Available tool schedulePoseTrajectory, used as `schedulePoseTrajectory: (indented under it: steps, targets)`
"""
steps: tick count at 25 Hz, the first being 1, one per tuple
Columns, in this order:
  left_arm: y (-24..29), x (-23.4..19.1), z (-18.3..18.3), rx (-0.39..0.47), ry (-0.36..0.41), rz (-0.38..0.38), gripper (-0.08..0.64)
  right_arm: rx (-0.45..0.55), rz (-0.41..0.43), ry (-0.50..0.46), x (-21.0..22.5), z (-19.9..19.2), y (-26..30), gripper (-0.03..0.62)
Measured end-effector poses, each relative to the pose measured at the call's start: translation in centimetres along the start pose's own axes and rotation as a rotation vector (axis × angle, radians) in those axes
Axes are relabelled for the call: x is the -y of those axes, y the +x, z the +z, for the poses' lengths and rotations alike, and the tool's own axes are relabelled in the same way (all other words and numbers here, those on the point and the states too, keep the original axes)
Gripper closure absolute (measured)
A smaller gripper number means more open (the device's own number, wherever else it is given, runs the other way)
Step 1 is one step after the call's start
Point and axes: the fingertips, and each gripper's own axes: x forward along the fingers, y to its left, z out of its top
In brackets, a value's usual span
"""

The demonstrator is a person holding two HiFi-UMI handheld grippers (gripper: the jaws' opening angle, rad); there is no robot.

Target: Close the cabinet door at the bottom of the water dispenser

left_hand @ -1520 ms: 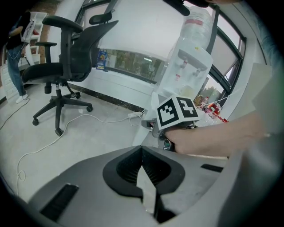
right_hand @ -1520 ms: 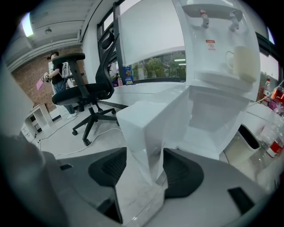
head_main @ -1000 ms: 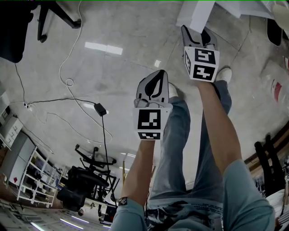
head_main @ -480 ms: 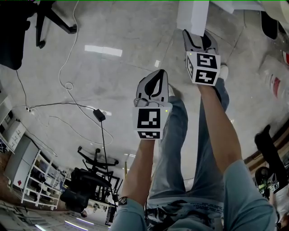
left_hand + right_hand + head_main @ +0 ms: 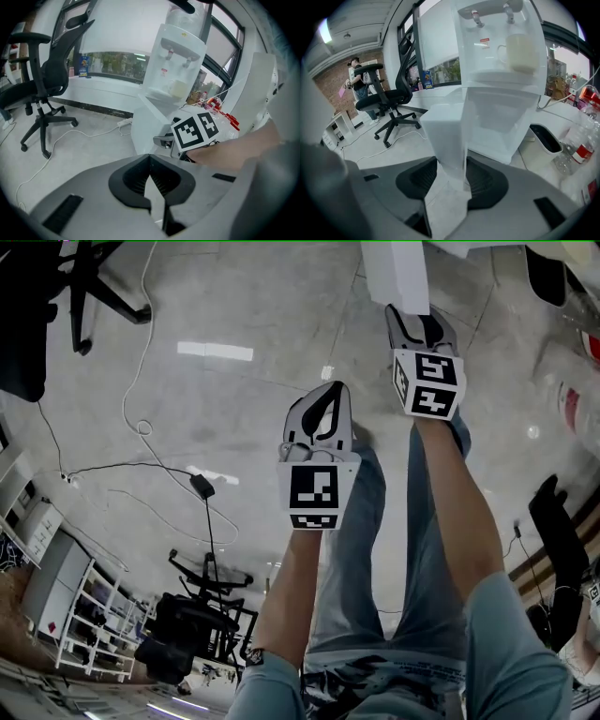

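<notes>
The water dispenser [image 5: 501,70] stands on the floor [image 5: 234,296] in front of the person, with a cream cup [image 5: 520,51] on its drip shelf under the taps. The cabinet door [image 5: 445,136] at its base is open: it is swung out from the lower compartment and stands edge-on toward the right gripper's camera, with the open compartment visible behind it.

Right gripper [image 5: 451,168]: the jaws are held apart by the thickness of the door's free edge, which sits between the two ribbed pads. The pads appear to clamp the panel, although exact contact on both faces is hard to confirm through the wide-angle view. In the head view this gripper is extended farther forward than the other, with its tips at the white panel.

Left gripper [image 5: 329,393]: the jaws are brought together at the tips with nothing between them. It hangs in free air above the floor, beside and behind the right gripper, well apart from the door.

Surroundings: an office chair [image 5: 389,101] stands to the left of the dispenser, a white cable [image 5: 141,409] trails across the floor, and plastic bottles [image 5: 576,145] lie to the right of the dispenser.
</notes>
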Motion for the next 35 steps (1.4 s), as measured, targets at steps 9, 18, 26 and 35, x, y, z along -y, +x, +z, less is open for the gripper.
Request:
schedulePoseTrajectory:
  steps: [9, 18, 26, 35]
  targets:
    - [1.3, 3.1, 0.9, 0.002, 0.035, -0.015, 0.549, -0.001, -0.042, 0.043, 4.7, -0.5, -1.1, 0.394]
    - [2.9, 5.9, 1.9, 0.004, 0.025, -0.032, 0.549, -0.006, -0.062, 0.039, 8.8, -0.1, -1.5, 0.396]
    - [5.0, 7.9, 3.1, 0.017, 0.008, -0.035, 0.549, -0.004, -0.072, 0.012, 12.7, 0.5, -1.1, 0.397]
    - [7.3, 9.8, 4.2, 0.018, -0.018, -0.033, 0.549, -0.01, -0.074, -0.027, 16.6, 1.6, -0.3, 0.396]
